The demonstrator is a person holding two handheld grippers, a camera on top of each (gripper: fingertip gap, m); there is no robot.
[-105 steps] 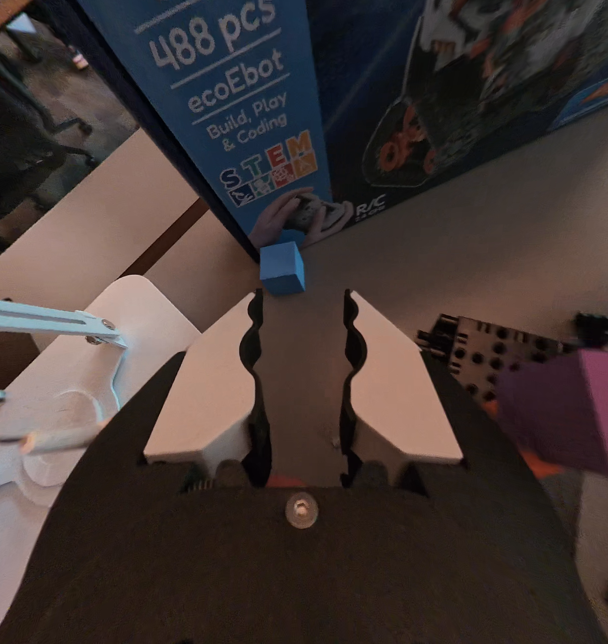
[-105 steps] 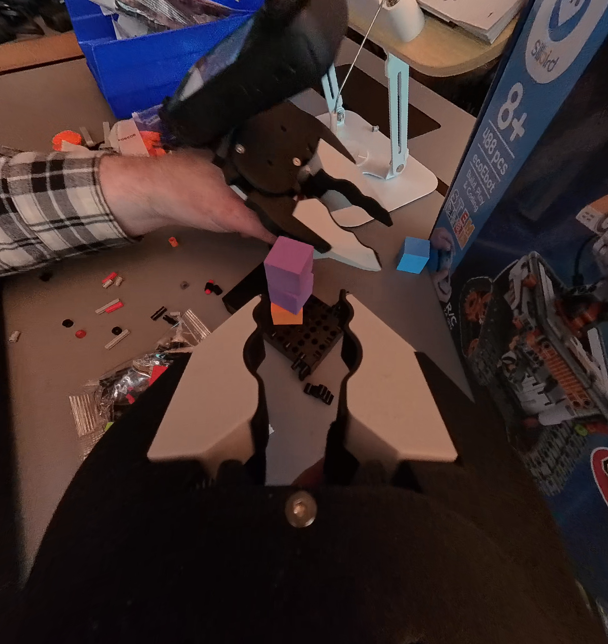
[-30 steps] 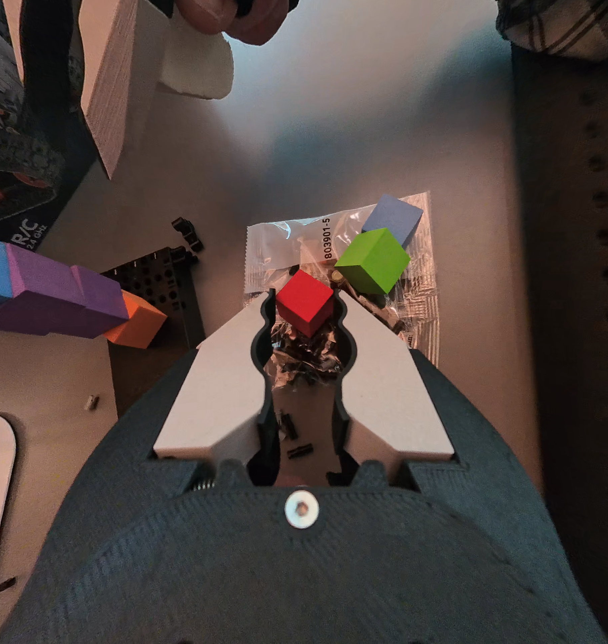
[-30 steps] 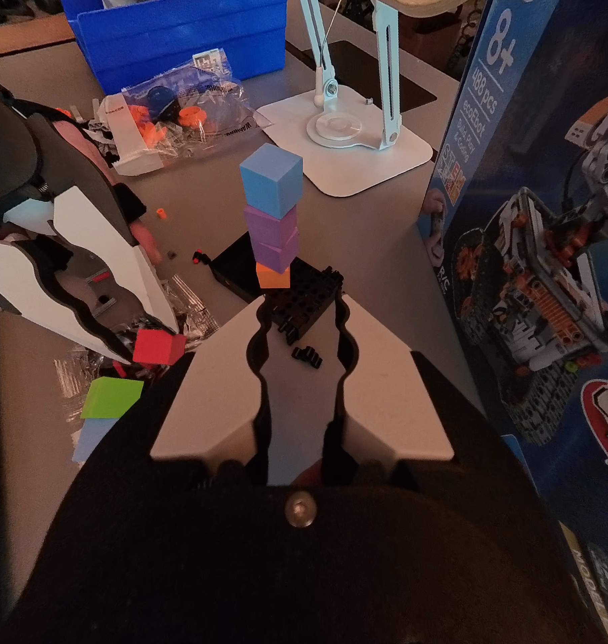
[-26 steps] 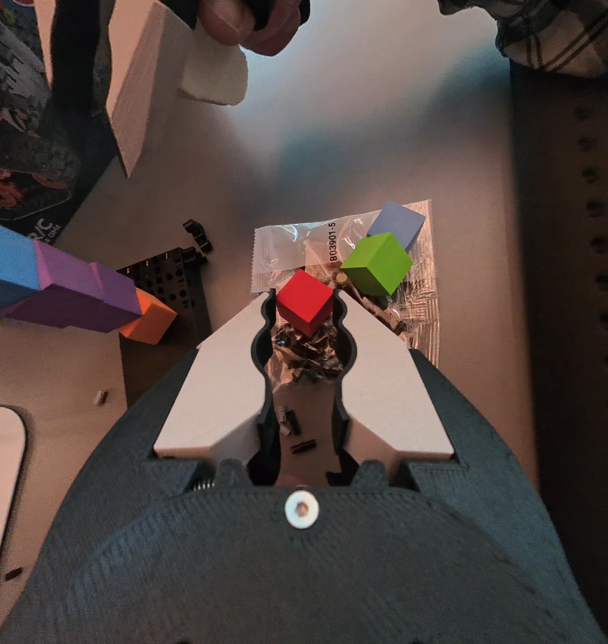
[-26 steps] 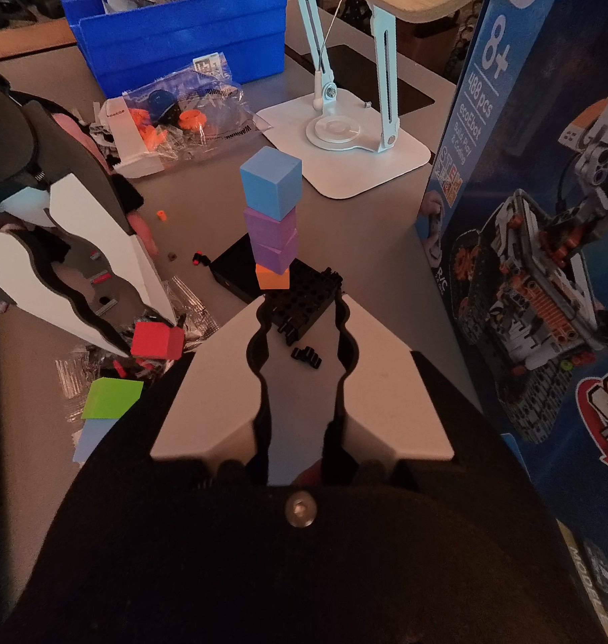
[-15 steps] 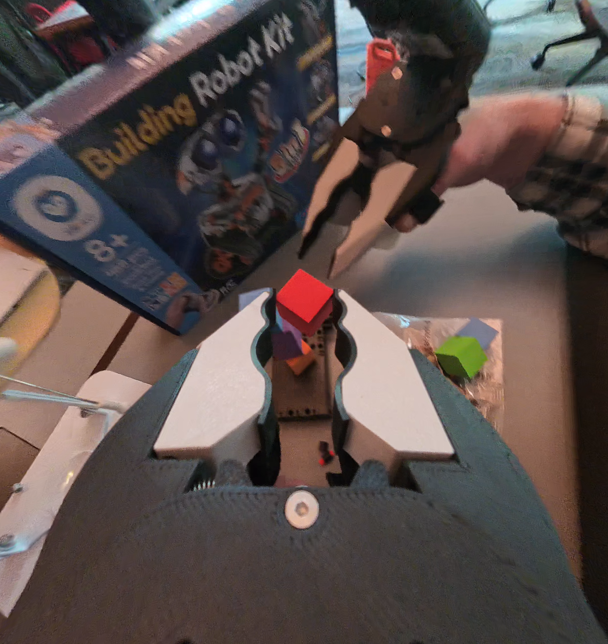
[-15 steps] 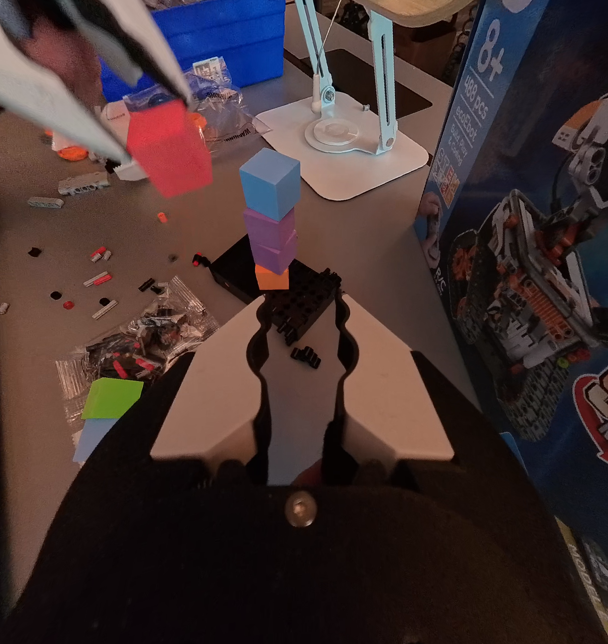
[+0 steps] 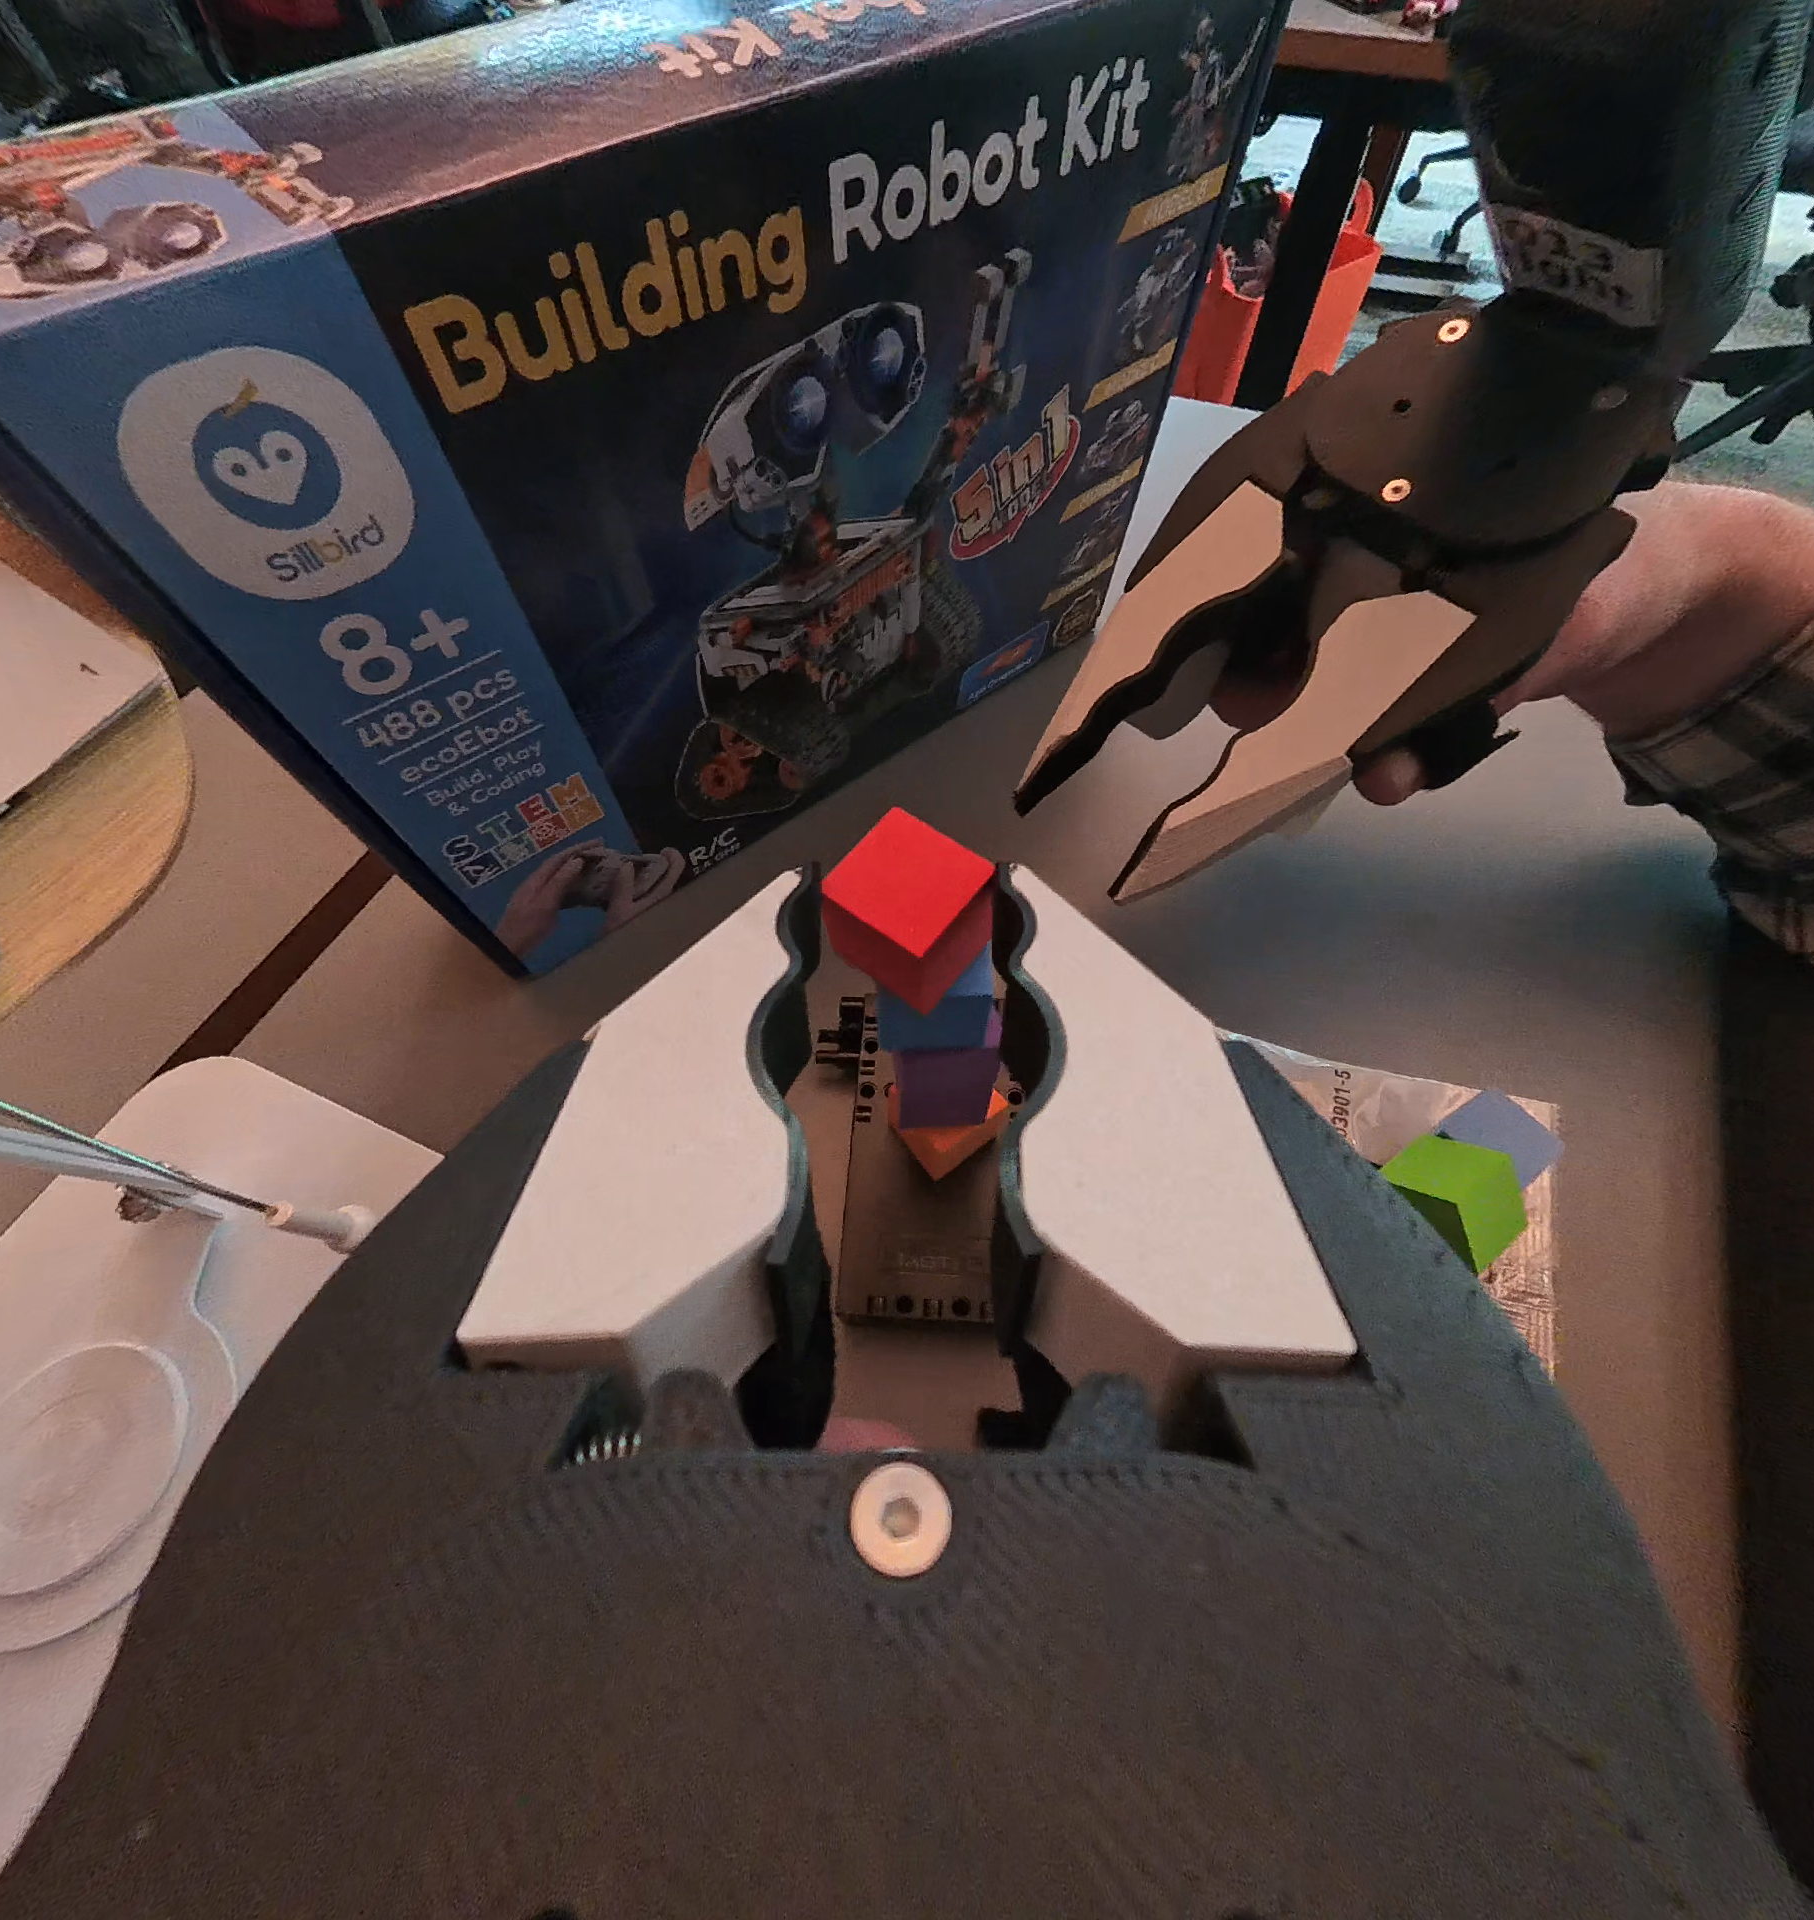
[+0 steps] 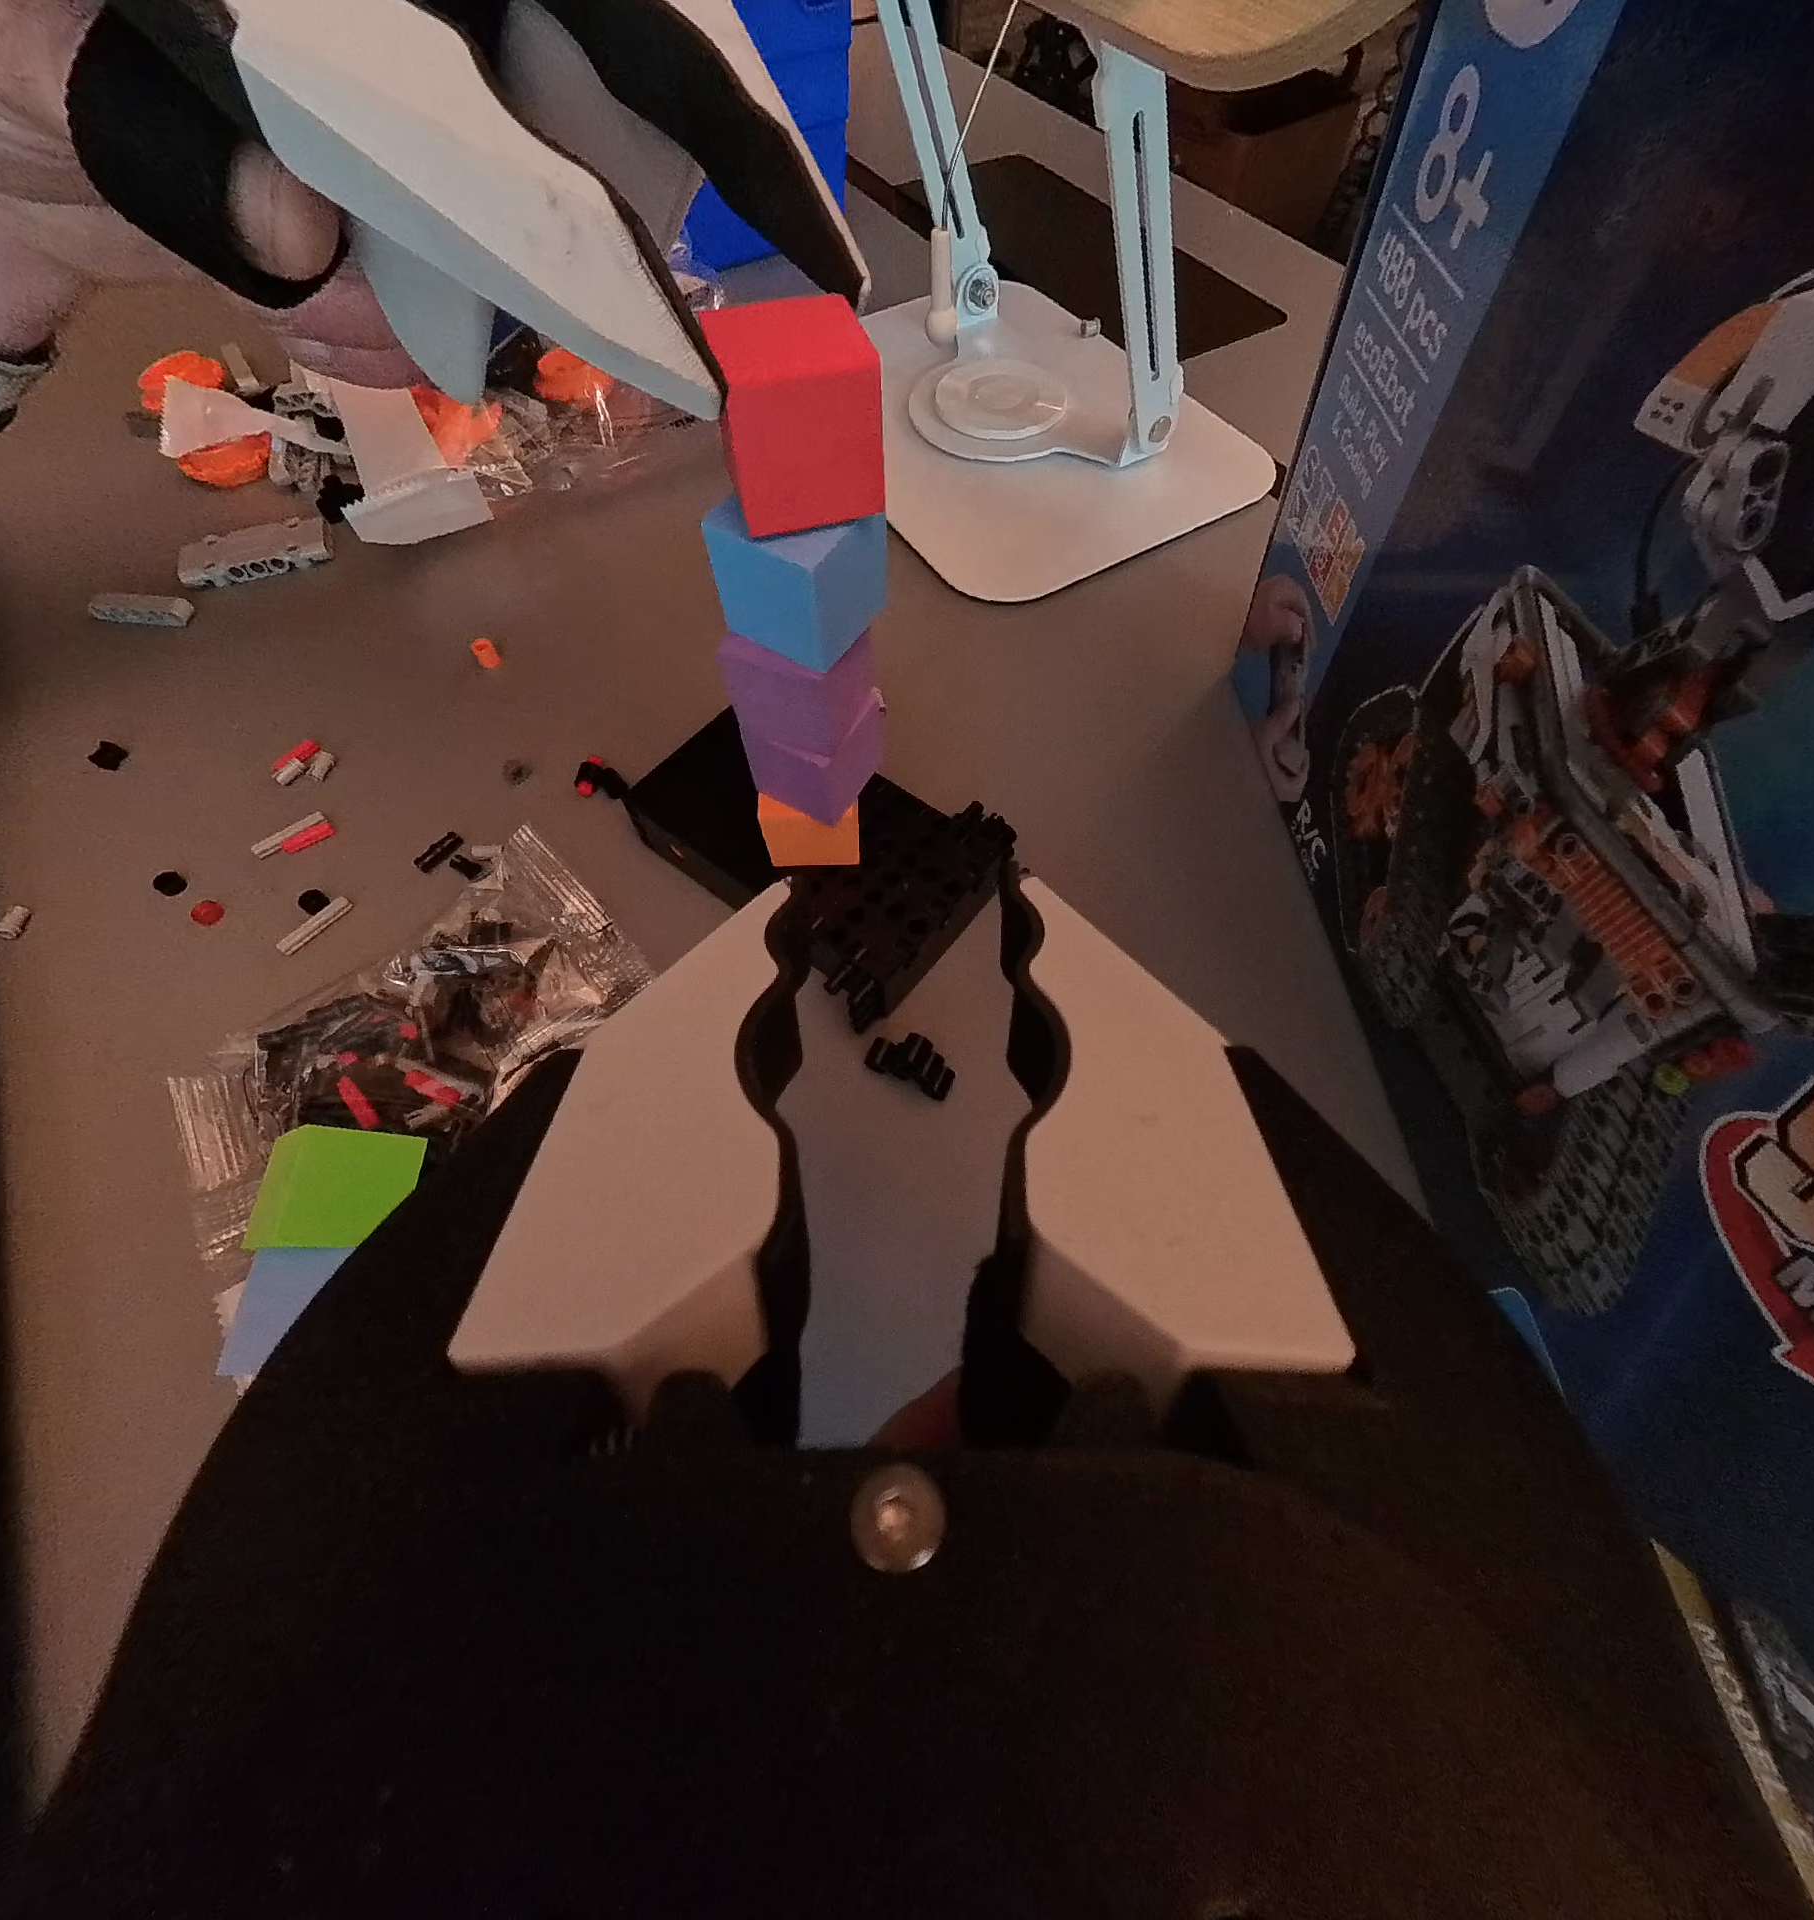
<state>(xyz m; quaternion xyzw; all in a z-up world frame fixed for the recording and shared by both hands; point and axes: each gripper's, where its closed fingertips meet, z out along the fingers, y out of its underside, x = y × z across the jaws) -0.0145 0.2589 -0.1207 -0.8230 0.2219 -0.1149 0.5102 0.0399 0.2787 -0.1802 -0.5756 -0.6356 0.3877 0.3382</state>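
My left gripper (image 9: 903, 883) is shut on a red cube (image 9: 908, 904) and holds it on top of a stack. The stack is a blue cube (image 10: 794, 582), two purple cubes (image 10: 799, 696) and an orange cube (image 10: 809, 831) on a black studded block (image 10: 882, 914). The red cube (image 10: 799, 416) touches the blue one and sits slightly askew. The left gripper (image 10: 789, 353) comes in from the upper left in the right wrist view. My right gripper (image 10: 898, 904) is open and empty, just in front of the black block. It also shows in the left wrist view (image 9: 1069, 850), beside the stack.
A large robot kit box (image 9: 674, 416) stands upright close behind the stack. A white lamp base (image 10: 1069, 468) lies beyond it. A green cube (image 10: 337, 1184) and a pale blue cube (image 9: 1500, 1132) rest on a plastic bag of parts (image 10: 435, 1018). Small loose parts litter the table. Tip to tip, the grippers are about 9 cm apart. My left gripper's tips are some 25 cm from the white lamp base (image 10: 1069, 468).
My left gripper took the red cube off the plastic bag, lifted it and brought it onto the blue cube atop the stack. My right gripper has stayed open and almost still.
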